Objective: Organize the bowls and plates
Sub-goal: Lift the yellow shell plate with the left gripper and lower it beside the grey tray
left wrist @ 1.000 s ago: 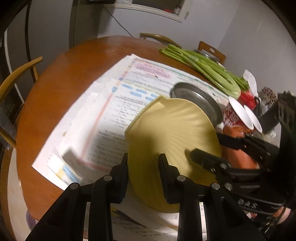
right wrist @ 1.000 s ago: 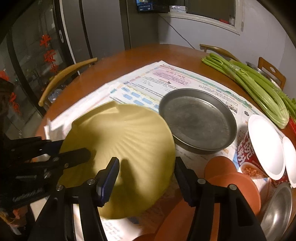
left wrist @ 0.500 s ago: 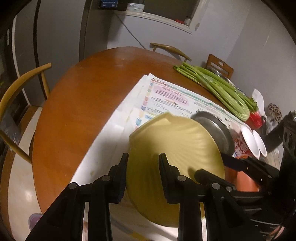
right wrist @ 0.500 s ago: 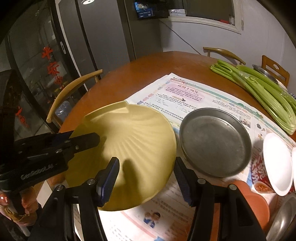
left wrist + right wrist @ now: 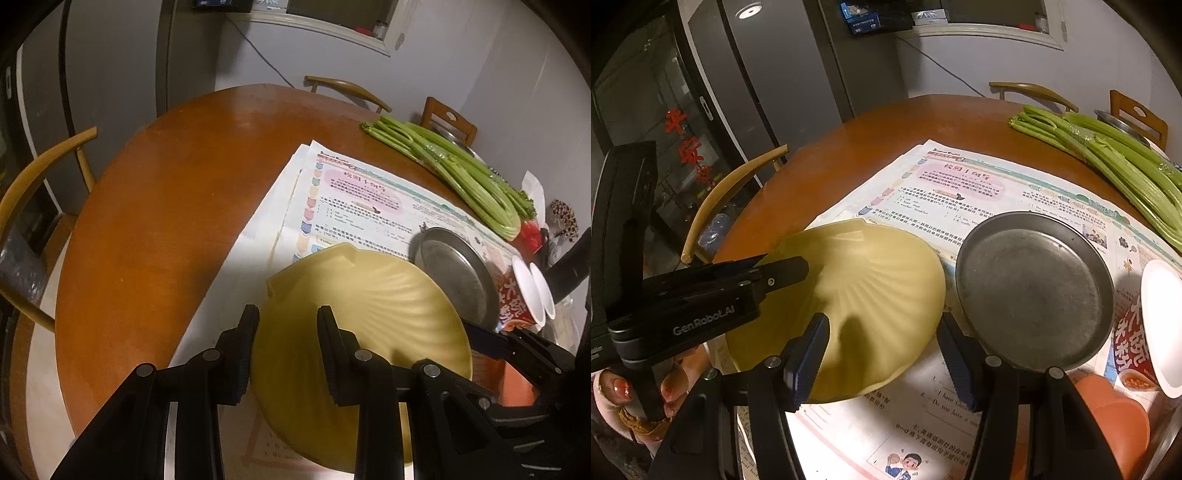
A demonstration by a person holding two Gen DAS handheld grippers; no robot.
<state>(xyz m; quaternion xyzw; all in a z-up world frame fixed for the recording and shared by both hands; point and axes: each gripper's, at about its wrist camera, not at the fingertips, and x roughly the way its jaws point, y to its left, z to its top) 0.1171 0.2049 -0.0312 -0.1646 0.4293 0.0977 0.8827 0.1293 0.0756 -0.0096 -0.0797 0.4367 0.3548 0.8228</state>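
Round and brown, the wooden table (image 5: 155, 206) carries a spread of printed newspaper sheets (image 5: 354, 199), with three chairs visible around it in the left wrist view. On the paper I count one yellow shell-shaped plate (image 5: 871, 295), one grey metal plate (image 5: 1034, 288) just beside it, and one bundle of celery (image 5: 1115, 166) along the far edge. Two white-rimmed noodle cups (image 5: 532, 291) stand at the right, and one orange dish (image 5: 1115, 417) shows at the lower right, though it may be more than one stacked; the view is cut off there.

The yellow plate sits tilted above the paper, gripped from two sides. The left gripper (image 5: 286, 354) is clamped narrow on the plate's near-left rim, pointing steeply down; in the right wrist view its fingers (image 5: 783, 273) lie over the plate's left edge, and a hand (image 5: 646, 398) with painted nails grasps its handle. The right gripper (image 5: 882, 362) also angles down, with its jaws moderately spread around the plate's near rim, one finger inside the dish and one outside.
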